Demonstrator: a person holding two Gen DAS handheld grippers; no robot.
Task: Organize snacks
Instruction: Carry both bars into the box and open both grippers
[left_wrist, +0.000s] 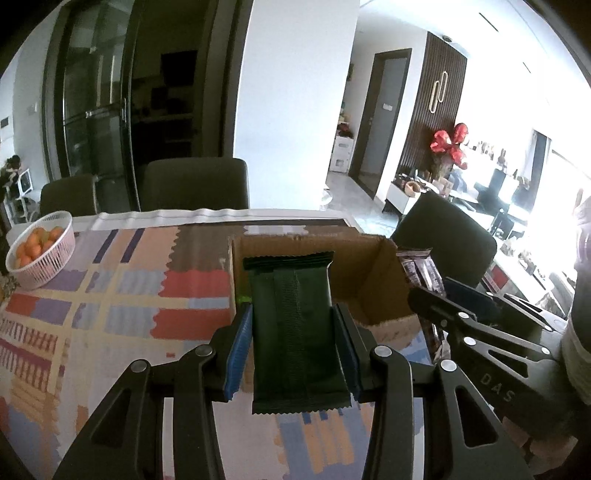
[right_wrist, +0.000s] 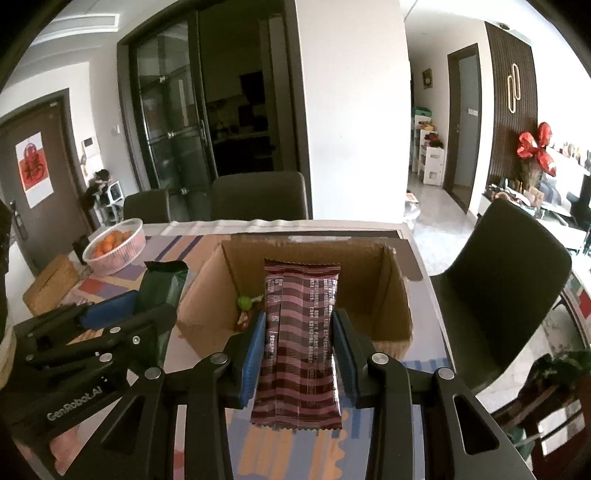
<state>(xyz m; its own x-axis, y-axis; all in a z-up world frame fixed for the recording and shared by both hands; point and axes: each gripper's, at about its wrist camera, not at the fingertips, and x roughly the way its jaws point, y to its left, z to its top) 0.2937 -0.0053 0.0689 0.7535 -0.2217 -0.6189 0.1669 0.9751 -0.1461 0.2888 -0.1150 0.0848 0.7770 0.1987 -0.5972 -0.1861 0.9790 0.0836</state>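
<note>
My left gripper (left_wrist: 293, 325) is shut on a dark green snack packet (left_wrist: 295, 332) and holds it upright above the near left edge of an open cardboard box (left_wrist: 373, 280). My right gripper (right_wrist: 299, 328) is shut on a maroon striped snack packet (right_wrist: 299, 347) and holds it over the near rim of the same box (right_wrist: 397, 295). Small wrapped sweets (right_wrist: 245, 308) lie on the box floor. The right gripper (left_wrist: 461, 306) with its striped packet (left_wrist: 421, 267) shows at the right of the left wrist view. The left gripper (right_wrist: 110, 310) with the green packet (right_wrist: 164, 284) shows at the left of the right wrist view.
The box stands on a table with a patterned cloth (left_wrist: 110, 295). A pink basket of oranges (left_wrist: 40, 251) sits at the far left; it also shows in the right wrist view (right_wrist: 116, 245). Dark chairs (left_wrist: 195, 184) stand behind the table and one chair (right_wrist: 506, 280) at its right.
</note>
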